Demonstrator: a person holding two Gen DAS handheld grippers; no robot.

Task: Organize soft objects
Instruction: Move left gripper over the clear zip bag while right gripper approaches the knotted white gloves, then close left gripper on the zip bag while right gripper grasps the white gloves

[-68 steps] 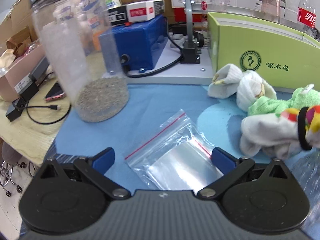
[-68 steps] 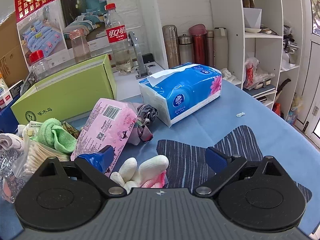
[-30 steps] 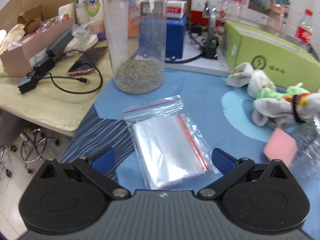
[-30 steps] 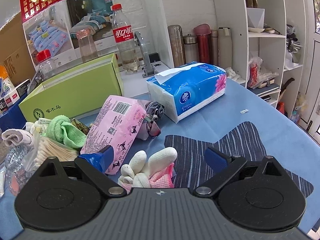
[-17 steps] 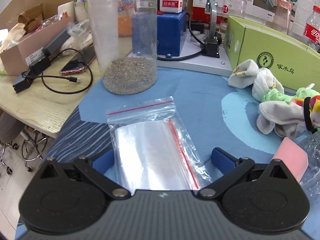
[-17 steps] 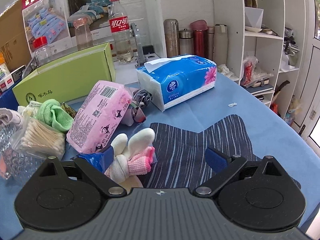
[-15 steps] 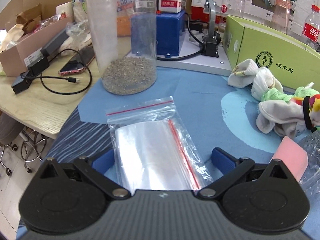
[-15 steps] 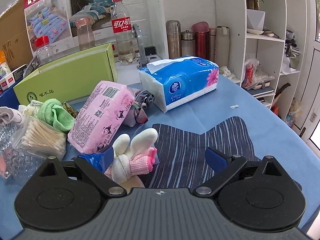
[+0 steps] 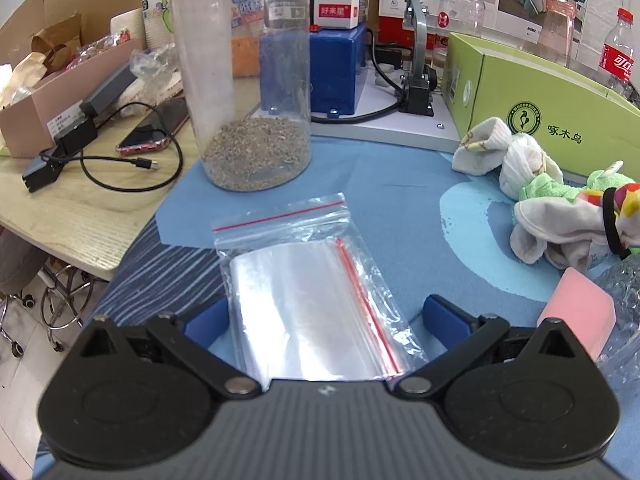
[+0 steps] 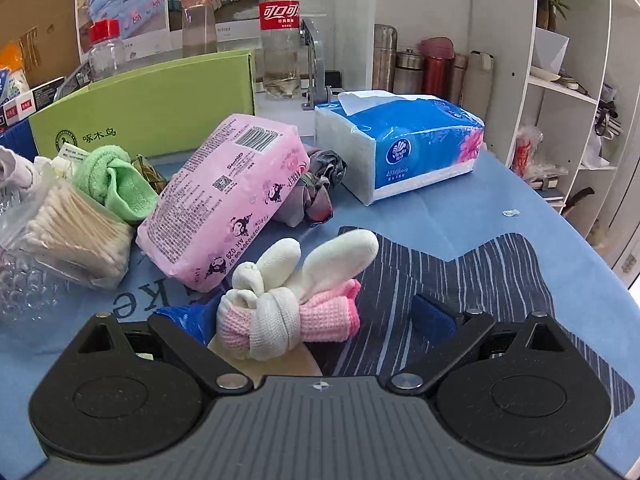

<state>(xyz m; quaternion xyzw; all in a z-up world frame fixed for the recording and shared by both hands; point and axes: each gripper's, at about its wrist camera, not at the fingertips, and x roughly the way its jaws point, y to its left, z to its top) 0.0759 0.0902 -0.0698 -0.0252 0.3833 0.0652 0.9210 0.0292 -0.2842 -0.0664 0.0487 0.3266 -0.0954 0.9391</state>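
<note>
**Zip bag and knotted socks between spread fingers**

A clear zip bag [image 9: 316, 300] with a red seal line lies flat on the blue cloth [image 9: 400, 184], holding a folded stack of smaller bags (a second red strip runs down its right side). It sits in front of a tall plastic jar [image 9: 248, 80] with grey granules at the bottom. To the right, near a green box [image 9: 532, 100], rests a heap of rolled socks [image 9: 560, 208], white, green and multicoloured, with a pink sponge [image 9: 576, 316] just below them.

The left gripper [image 9: 326, 320] is released, its blue fingers [image 9: 444, 316] wide apart on either side of the bag's near end; whether they touch the plastic I cannot tell.

In the right view, a sock bundle [image 10: 288, 304], white and pink and tied in a knot, lies on the cloth with two white toes pointing up and away. Behind it are a pink packet [image 10: 228, 196], a blue tissue pack [image 10: 404, 152], a green sock [image 10: 116, 184] and a bag of cotton swabs [image 10: 76, 232].

The right gripper [image 10: 316, 320] is also spread wide, holding nothing. The bundle sits between its fingers, close against the left one [image 10: 188, 318] and apart from the right one.
</note>
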